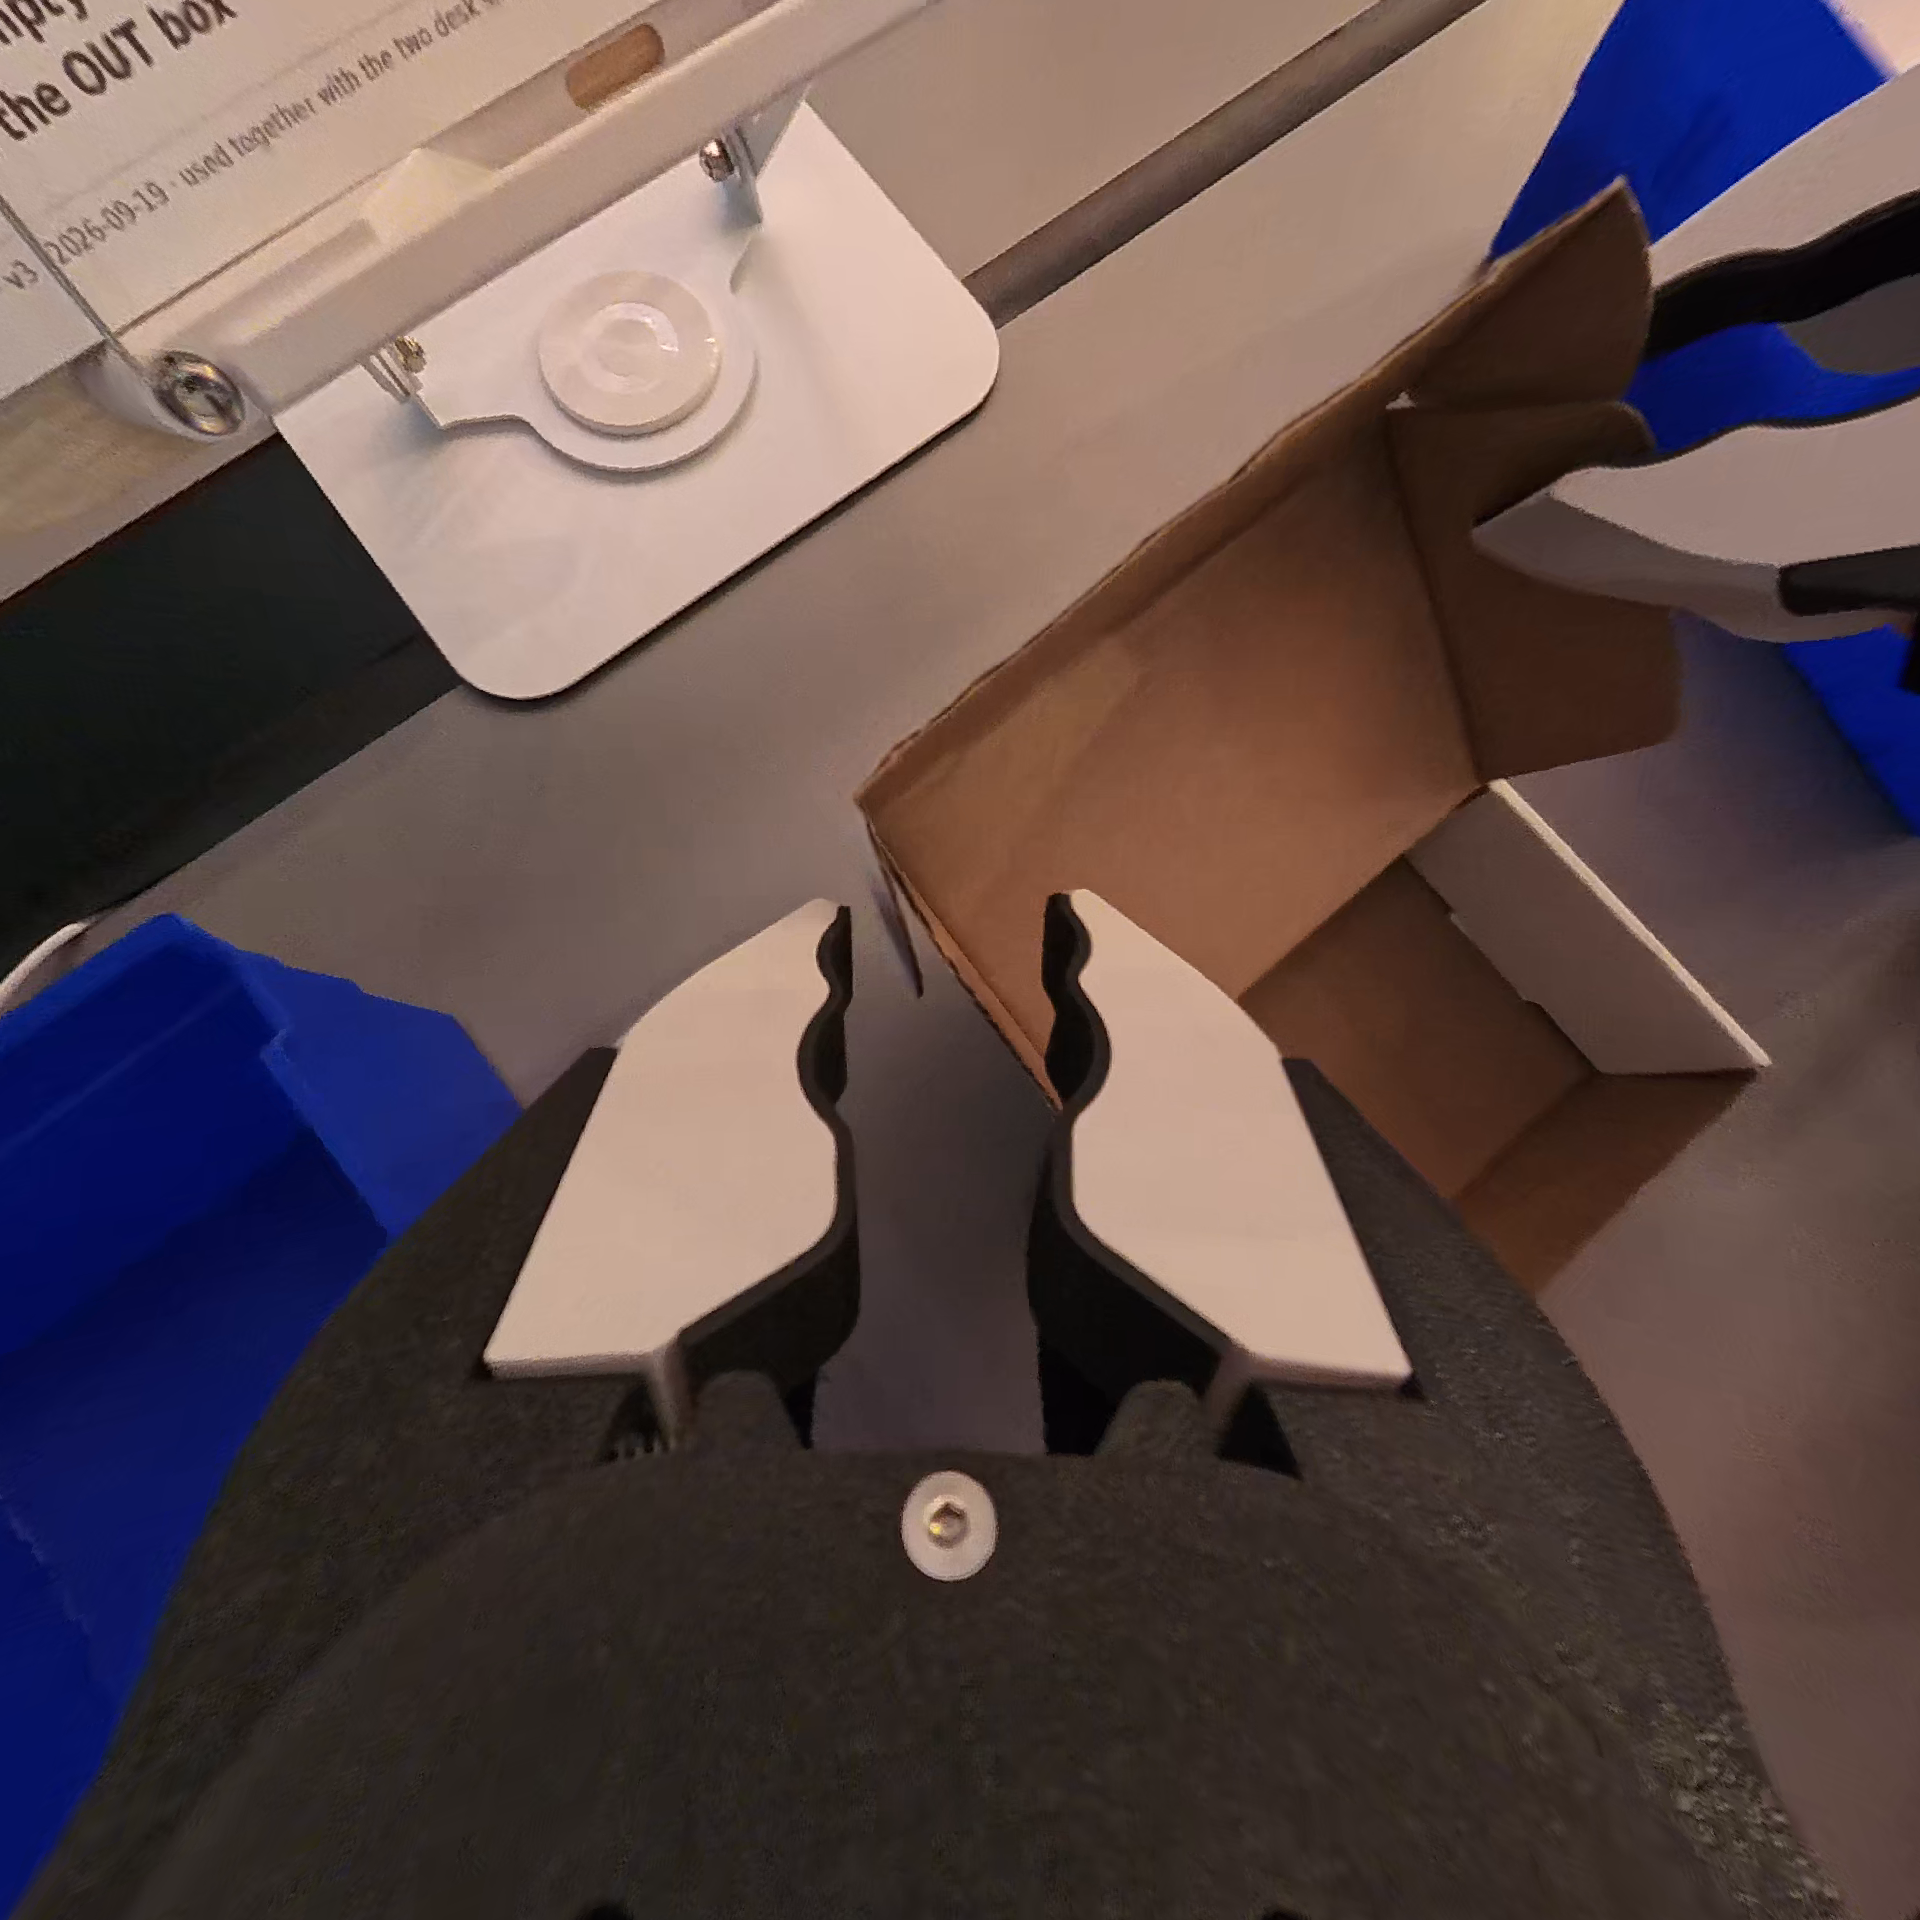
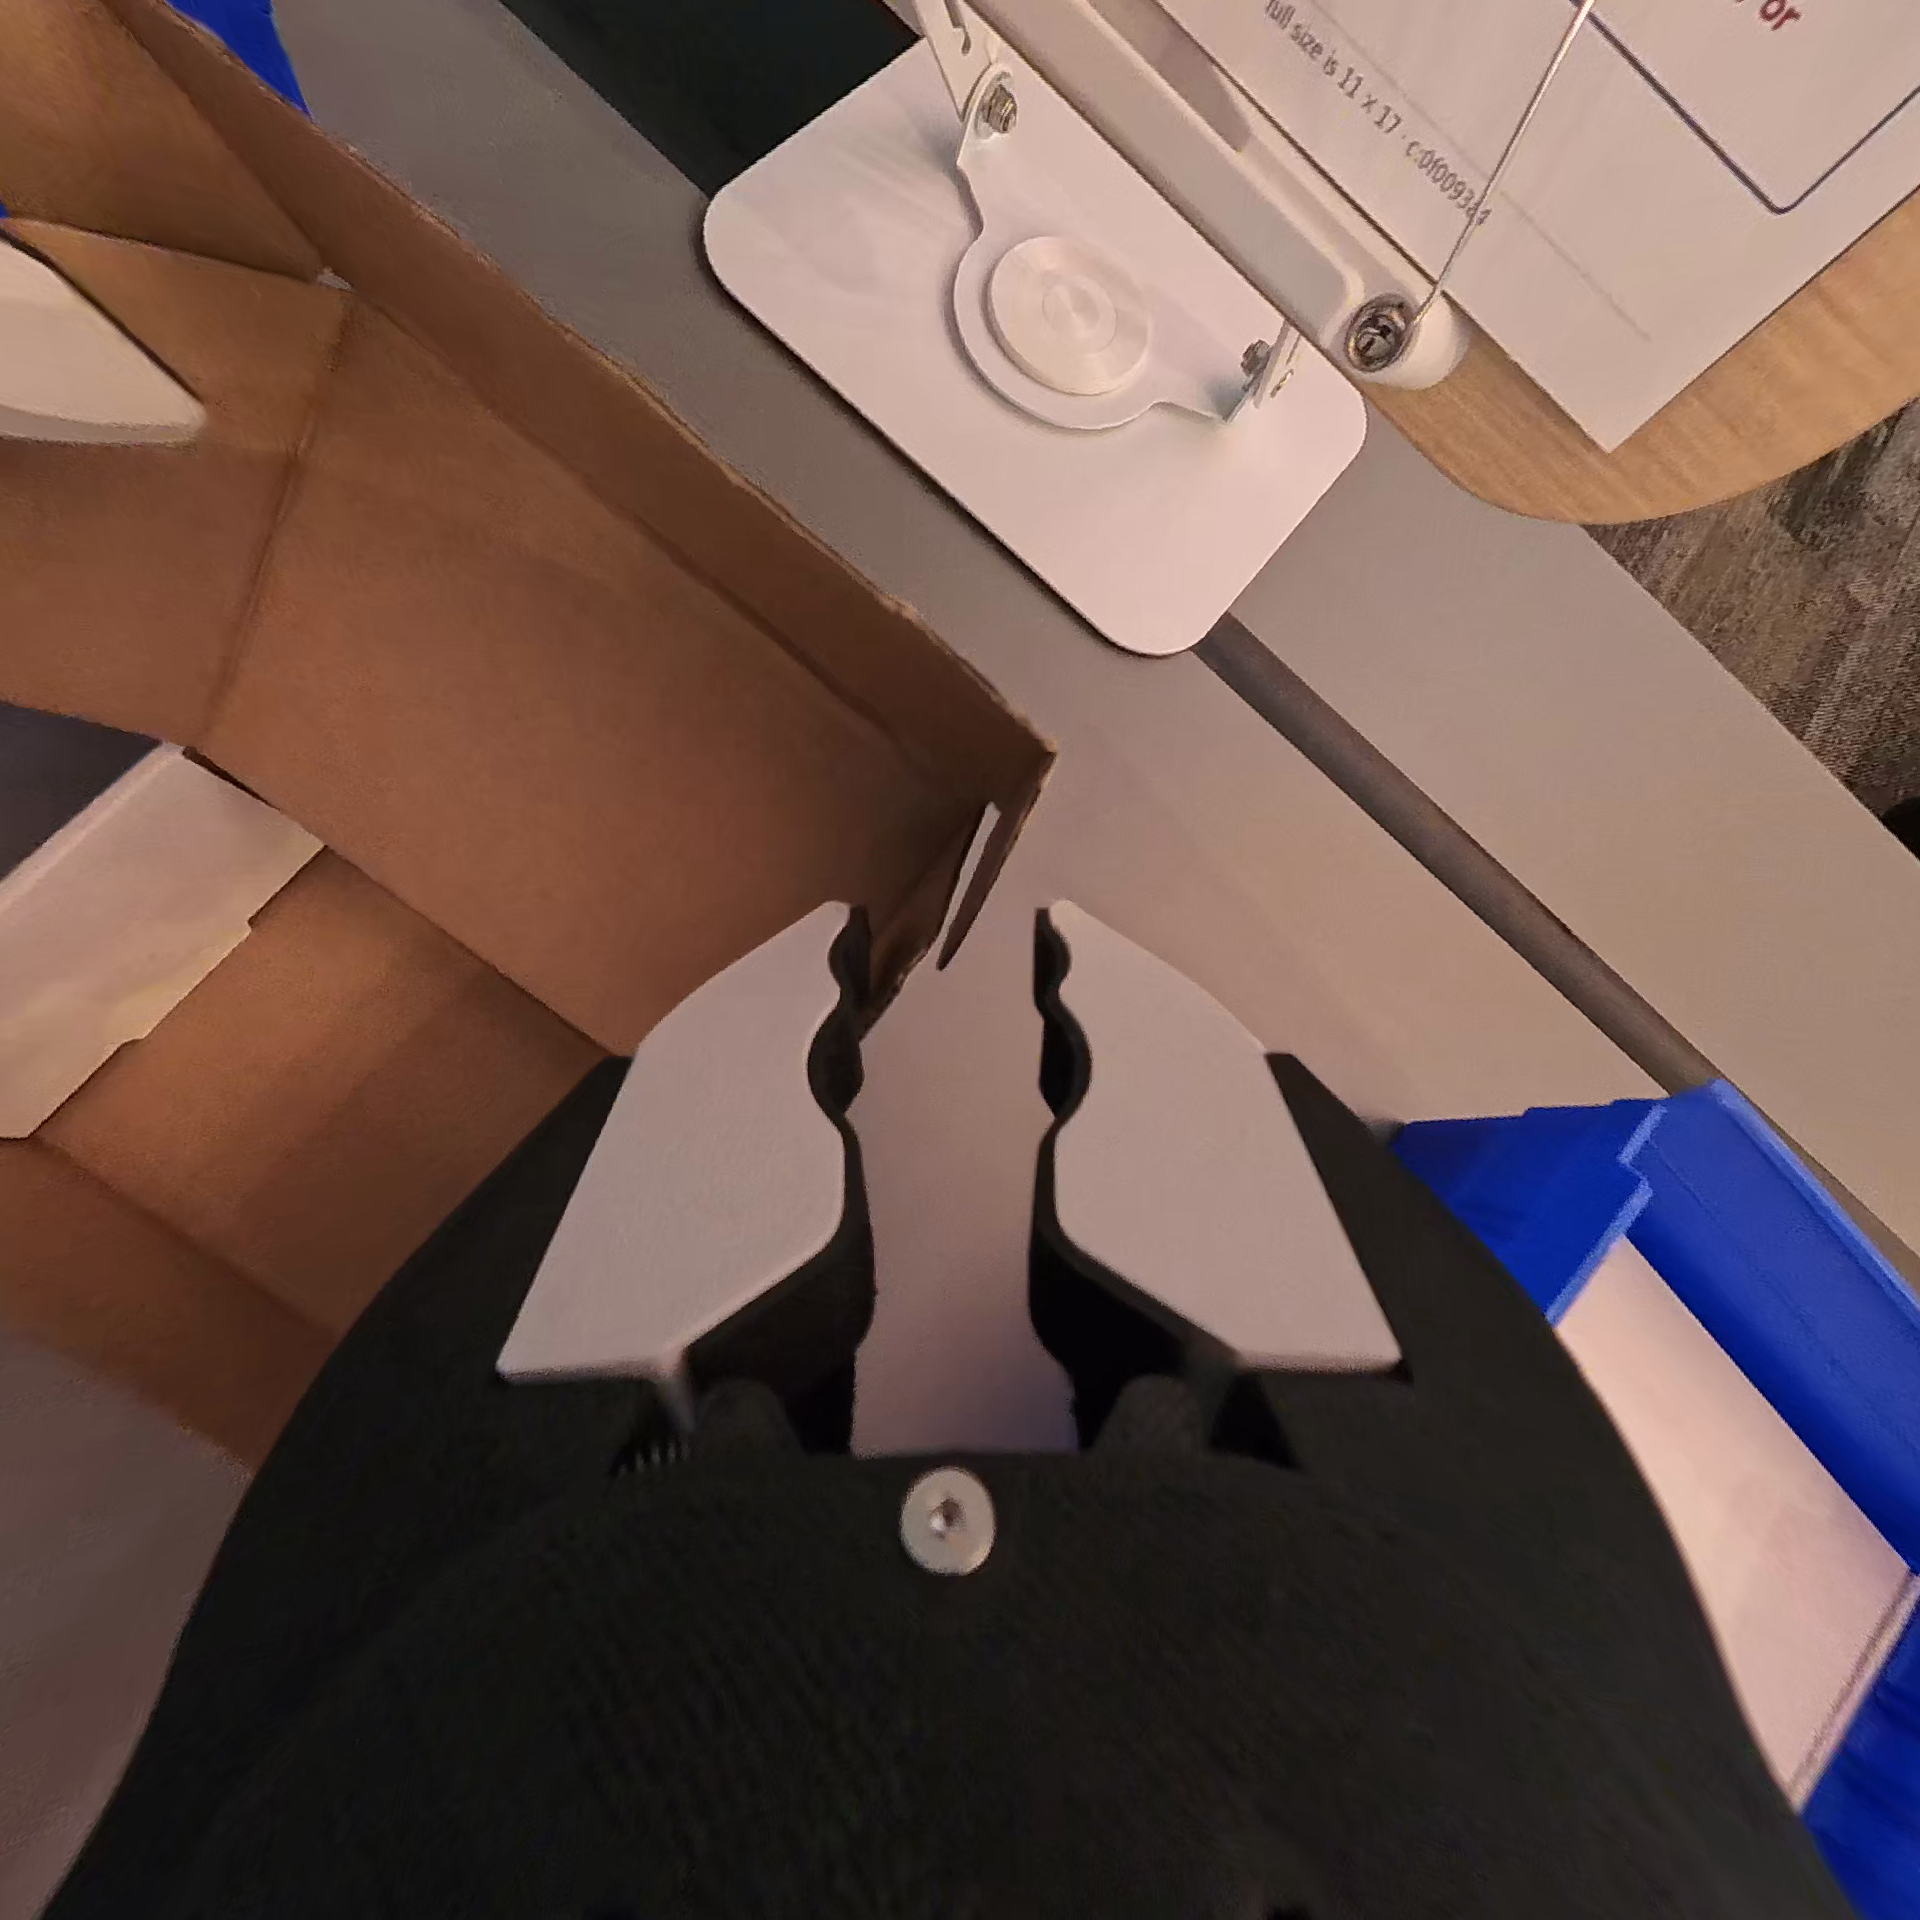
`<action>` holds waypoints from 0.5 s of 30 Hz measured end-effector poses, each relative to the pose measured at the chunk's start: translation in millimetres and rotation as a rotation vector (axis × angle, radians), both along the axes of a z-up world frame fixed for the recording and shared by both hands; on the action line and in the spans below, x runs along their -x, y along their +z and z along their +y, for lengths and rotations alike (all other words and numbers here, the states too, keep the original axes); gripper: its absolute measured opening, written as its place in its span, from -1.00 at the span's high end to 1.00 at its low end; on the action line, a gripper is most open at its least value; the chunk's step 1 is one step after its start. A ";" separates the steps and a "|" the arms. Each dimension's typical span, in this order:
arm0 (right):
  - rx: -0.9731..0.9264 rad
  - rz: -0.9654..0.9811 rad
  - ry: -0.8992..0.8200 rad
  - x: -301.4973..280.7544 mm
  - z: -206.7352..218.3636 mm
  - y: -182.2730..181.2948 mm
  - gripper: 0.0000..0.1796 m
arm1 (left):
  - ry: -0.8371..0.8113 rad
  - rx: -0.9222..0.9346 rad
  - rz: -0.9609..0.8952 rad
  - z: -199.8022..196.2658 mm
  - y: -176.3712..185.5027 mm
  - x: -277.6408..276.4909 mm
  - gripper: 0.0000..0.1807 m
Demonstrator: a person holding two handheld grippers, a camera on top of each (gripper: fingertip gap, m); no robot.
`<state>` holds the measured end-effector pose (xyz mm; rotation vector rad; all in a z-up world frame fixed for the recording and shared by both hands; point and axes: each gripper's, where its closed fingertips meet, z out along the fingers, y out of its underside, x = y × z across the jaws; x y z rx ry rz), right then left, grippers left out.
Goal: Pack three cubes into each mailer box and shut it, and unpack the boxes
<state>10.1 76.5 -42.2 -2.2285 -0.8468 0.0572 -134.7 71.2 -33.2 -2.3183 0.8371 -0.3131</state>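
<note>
Two hand-held grippers, the left gripper (image 1: 948, 914) and the right gripper (image 2: 943, 916), hover with fingers parted and empty at either end of an open mailer box (image 1: 1195, 748) on the grey counter (image 1: 644, 790). Its lid stands raised, its brown inside bare where visible. Blue bins (image 1: 156, 1143) flank it; a white stand base (image 1: 665, 499) sits beyond.

The mailer box (image 1: 1226, 727) floor is largely hidden behind its raised lid, so contents cannot be determined. Both blue bins (image 1: 156, 1195) (image 2: 1714, 1299) are cut off at the picture edges (interiors unseen). The printed sheet (image 1: 156, 135) is cropped at the top.
</note>
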 end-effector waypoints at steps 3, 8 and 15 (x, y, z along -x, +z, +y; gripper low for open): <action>-0.016 -0.019 -0.030 -5.2 -4.4 9.9 0.55 | 0.002 -0.040 0.005 -1.6 15.0 11.0 0.51; -0.101 0.013 -0.025 -7.0 -17.1 45.2 0.48 | 0.022 -0.116 -0.085 -16.9 60.9 44.6 0.46; -0.200 0.068 -0.029 -23.4 -35.2 89.0 0.48 | 0.352 0.122 0.220 -76.1 29.9 194.5 0.49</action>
